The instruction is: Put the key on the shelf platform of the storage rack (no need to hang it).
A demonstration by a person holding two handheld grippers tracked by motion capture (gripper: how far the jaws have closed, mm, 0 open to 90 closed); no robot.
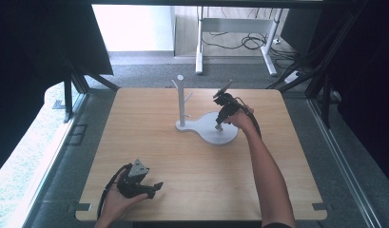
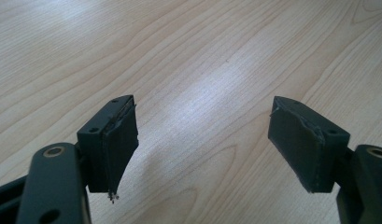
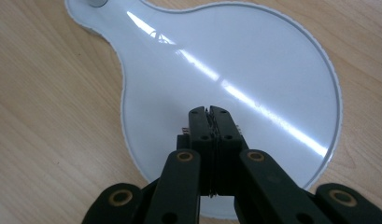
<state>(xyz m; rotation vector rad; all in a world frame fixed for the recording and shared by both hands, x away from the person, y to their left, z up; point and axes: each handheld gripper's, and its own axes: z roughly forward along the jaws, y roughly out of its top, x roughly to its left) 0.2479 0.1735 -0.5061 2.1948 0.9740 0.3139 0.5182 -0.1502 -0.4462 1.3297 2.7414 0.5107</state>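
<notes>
Upright, the white stand [image 1: 181,102] rises beside right gripper [image 1: 219,126], fingers pressed together.

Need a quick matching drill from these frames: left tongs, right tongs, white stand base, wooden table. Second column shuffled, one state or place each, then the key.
Column 1:
1. left tongs
2. right tongs
3. white stand base
4. wooden table

Column 2:
A. glossy and pear-shaped, with an upright post at its narrow end
B. jaws apart, nothing between them
C. carries the stand
D. jaws shut together, over the white base

Pairs: 1-B, 2-D, 3-A, 4-C
</notes>
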